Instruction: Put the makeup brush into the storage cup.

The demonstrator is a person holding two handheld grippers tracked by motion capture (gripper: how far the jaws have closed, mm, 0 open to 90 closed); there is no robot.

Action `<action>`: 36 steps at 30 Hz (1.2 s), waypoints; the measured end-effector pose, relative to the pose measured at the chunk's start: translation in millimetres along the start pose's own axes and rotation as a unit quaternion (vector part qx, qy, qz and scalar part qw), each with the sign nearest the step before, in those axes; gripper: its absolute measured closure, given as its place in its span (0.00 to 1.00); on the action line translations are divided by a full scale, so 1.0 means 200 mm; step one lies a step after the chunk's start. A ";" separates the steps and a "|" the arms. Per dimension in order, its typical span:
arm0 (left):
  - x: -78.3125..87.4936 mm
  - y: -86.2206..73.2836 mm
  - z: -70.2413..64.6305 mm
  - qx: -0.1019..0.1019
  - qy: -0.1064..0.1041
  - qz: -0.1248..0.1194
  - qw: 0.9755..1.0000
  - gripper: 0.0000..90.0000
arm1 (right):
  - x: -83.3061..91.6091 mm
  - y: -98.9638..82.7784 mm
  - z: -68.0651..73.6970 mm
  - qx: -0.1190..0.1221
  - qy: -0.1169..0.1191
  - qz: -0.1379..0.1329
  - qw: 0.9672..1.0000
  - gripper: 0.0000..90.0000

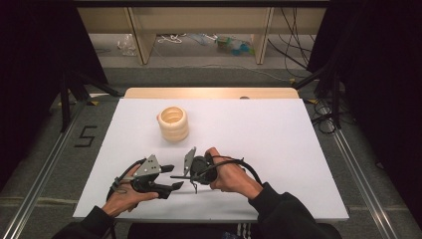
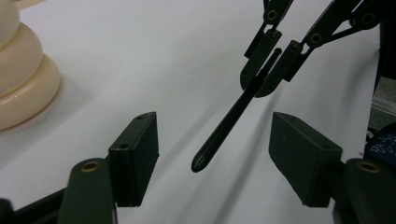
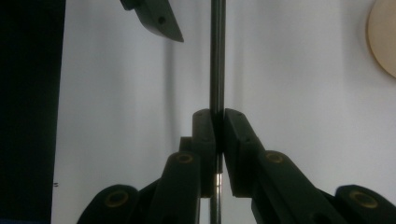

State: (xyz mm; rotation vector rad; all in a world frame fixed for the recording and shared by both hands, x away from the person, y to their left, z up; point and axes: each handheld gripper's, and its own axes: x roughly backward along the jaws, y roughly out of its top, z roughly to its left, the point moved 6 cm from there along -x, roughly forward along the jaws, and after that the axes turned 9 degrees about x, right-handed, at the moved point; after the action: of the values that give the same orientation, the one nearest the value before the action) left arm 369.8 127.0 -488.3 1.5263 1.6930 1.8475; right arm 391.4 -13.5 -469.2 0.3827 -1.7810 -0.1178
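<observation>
A thin black rod (image 3: 217, 56) runs straight out from my right gripper (image 3: 217, 121), whose jaws are shut on its shaft. In the left gripper view the rod (image 2: 231, 123) slants down from the right gripper (image 2: 264, 77), and its rounded tip hangs between the pads of my left gripper (image 2: 215, 154). The left jaws stand open, with a gap on each side of the tip. In the high view both hands meet near the table's front edge, left gripper (image 1: 174, 178) facing right gripper (image 1: 191, 176). A stack of cream rings (image 1: 173, 123) stands behind them.
The white tabletop (image 1: 278, 149) stretches wide to the right and behind the hands. The cream rings (image 2: 18, 70) lie close at the left gripper's upper left. Dark curtains, metal rails and cables on the floor flank the table.
</observation>
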 end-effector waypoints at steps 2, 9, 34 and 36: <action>0.00 -0.01 -0.01 -0.014 -0.011 0.014 1.000 0.43 | -0.01 0.01 0.01 0.008 0.004 -0.013 1.000 0.93; -0.01 -0.02 -0.03 -0.033 -0.011 0.024 0.999 0.52 | -0.01 0.02 0.00 0.024 0.003 -0.010 1.000 0.93; -0.03 -0.05 -0.05 -0.066 -0.036 0.055 0.996 0.70 | -0.02 0.05 0.04 0.067 0.006 -0.007 0.998 0.93; -0.03 -0.05 -0.05 -0.066 -0.037 0.056 0.996 0.71 | -0.01 0.04 0.05 0.057 0.011 0.005 0.998 0.93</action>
State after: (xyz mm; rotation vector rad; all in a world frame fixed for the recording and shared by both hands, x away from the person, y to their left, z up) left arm 359.3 119.7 -497.3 1.6441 1.4506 1.8888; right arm 380.3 -5.9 -471.3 0.4562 -1.7728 -0.0045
